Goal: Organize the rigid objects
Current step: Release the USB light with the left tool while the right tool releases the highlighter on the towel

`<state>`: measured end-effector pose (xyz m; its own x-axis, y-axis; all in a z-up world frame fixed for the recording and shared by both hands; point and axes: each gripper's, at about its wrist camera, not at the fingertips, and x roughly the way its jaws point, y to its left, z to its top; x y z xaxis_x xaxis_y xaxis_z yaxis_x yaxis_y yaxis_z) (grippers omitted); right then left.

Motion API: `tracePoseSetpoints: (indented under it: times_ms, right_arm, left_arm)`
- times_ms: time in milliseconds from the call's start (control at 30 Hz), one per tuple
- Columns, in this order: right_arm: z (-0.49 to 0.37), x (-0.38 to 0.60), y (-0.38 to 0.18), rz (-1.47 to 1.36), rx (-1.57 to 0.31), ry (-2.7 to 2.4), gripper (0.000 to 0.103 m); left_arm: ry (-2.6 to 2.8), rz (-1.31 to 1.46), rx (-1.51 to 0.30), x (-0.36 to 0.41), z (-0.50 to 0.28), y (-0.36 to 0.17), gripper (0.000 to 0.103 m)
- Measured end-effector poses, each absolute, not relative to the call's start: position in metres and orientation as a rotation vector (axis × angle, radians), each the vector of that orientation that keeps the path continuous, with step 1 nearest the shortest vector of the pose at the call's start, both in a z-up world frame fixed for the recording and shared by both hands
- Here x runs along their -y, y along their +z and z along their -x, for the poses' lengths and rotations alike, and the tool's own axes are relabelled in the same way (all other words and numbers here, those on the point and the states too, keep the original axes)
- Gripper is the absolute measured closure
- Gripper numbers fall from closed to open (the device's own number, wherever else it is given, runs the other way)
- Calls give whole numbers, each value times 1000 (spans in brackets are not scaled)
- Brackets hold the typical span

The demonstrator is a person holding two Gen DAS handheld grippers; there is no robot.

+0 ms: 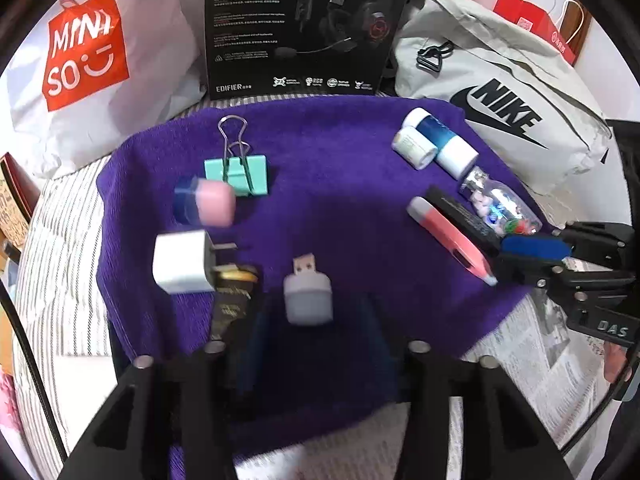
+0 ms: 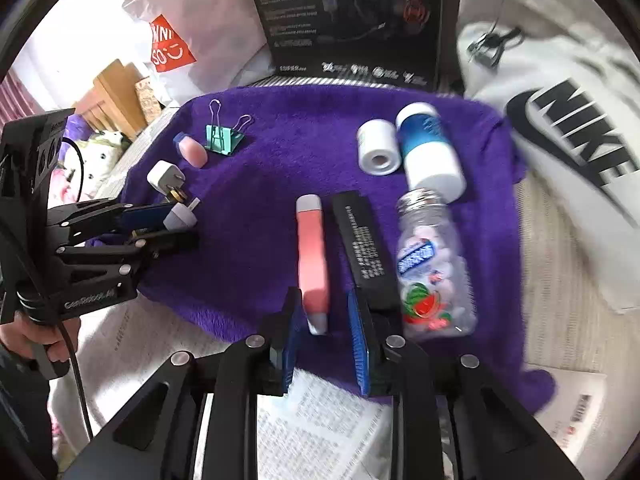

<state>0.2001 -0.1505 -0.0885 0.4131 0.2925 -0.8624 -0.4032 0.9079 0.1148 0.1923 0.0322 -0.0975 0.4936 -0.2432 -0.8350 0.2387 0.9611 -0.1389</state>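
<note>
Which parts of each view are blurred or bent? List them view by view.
Left wrist view: the pink-and-blue block and USB plug-in lamp are smeared, the Edifier headset box print stays readable, the corners go dark and the purple towel edges bow. Right wrist view: the Nike bag and candy bottle are smeared sideways.
</note>
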Motion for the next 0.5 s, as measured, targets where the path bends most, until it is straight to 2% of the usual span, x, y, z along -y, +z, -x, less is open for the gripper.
tracePoseSetpoints:
  times_ms: [167,233,267,333,400,500]
  right_arm:
    - [-180,158,-66,89,-1006,440,60]
    - [-170,162,-55,84,-980,421,50]
    - [-164,164,-51,83,-968,411,46]
    - [-152,169,-41,86,-942,374,30]
    - [-139,173,-32,102,-913,330,21]
    - [-120,179,-22,114,-890,288,15]
  left_arm:
    - [-267,26,-1017,-33,-180,-89,50]
    - [-268,41,-1015,-34,-171,-81,36]
    - [-274,45,-1007,-34,-167,-77,33]
    - [-279,46,-983,-34,-153,-67,23]
    - [-268,42,-964,-34,-139,-57,19]
    - [-250,28,-949,-34,-118,-46,13]
